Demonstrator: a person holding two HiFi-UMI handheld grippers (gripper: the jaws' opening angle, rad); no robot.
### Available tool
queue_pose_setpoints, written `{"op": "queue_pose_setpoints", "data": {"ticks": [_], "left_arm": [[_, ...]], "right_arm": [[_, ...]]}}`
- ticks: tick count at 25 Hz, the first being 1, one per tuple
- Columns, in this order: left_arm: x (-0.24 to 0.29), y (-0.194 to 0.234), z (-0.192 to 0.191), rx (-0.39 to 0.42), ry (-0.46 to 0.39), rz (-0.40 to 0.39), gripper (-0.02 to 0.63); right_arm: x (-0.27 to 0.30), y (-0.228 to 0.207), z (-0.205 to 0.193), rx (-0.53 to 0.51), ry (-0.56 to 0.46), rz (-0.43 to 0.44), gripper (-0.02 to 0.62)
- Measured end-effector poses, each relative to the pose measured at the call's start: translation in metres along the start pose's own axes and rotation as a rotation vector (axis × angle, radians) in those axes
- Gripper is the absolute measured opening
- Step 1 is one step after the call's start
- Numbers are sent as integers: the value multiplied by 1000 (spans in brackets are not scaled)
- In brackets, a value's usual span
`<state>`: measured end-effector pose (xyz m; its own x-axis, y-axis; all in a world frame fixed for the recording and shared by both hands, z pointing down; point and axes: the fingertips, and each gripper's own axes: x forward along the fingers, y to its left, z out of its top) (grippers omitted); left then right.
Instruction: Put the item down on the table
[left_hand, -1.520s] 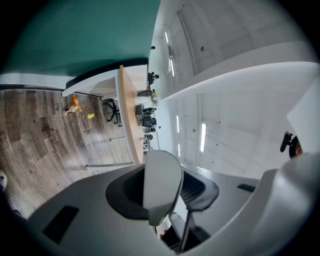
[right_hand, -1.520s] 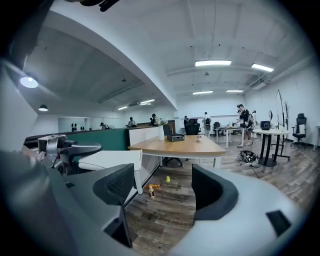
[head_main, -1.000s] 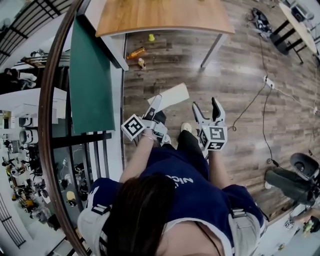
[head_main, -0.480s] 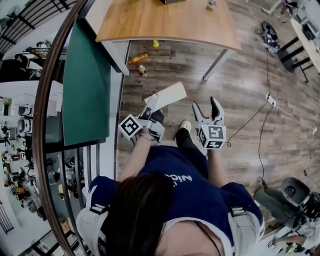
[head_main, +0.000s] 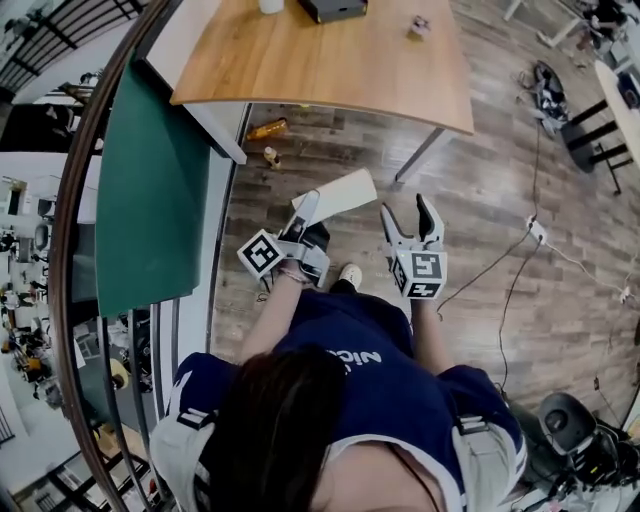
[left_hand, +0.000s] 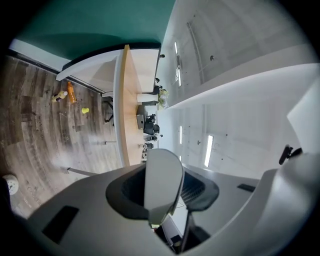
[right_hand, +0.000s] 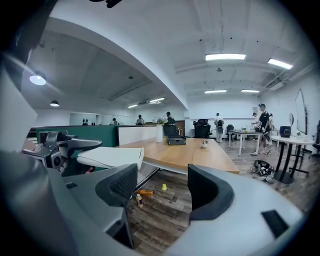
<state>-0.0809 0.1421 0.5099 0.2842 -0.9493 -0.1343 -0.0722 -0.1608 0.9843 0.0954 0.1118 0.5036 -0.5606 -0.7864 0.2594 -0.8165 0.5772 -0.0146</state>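
Observation:
A flat white box (head_main: 340, 192) sticks out forward from my left gripper (head_main: 305, 215), which is shut on its near end, above the wood floor. In the left gripper view the box (left_hand: 163, 170) stands edge-on between the dark pads of the left gripper (left_hand: 162, 192). My right gripper (head_main: 408, 218) is held level beside it, open, with nothing between its fingers; through the right gripper (right_hand: 160, 187) only floor shows. The wooden table (head_main: 330, 60) lies ahead, its near edge a short way beyond both grippers.
On the table stand a black box (head_main: 333, 9), a small object (head_main: 419, 27) and a white cup (head_main: 271, 5). An orange bottle (head_main: 264, 129) and a small bottle (head_main: 270, 157) lie on the floor by the table leg. A green partition (head_main: 150, 190) runs along the left; cables (head_main: 530, 235) trail at right.
The table has come nearer and fills more of the top of the head view. Both grippers have moved forward with the person; the white box stays in the left gripper.

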Motion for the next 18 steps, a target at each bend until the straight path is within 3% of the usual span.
{"op": "queue_pose_setpoints", "data": {"ticks": [6,18], "left_arm": [[36,12,-19,40,31,39,152],[84,22,-12,17,60,42,152]], "right_arm": [[15,-34,-7,21,18,12,301],[40,-67,-11,51,64,-33,276]]}}
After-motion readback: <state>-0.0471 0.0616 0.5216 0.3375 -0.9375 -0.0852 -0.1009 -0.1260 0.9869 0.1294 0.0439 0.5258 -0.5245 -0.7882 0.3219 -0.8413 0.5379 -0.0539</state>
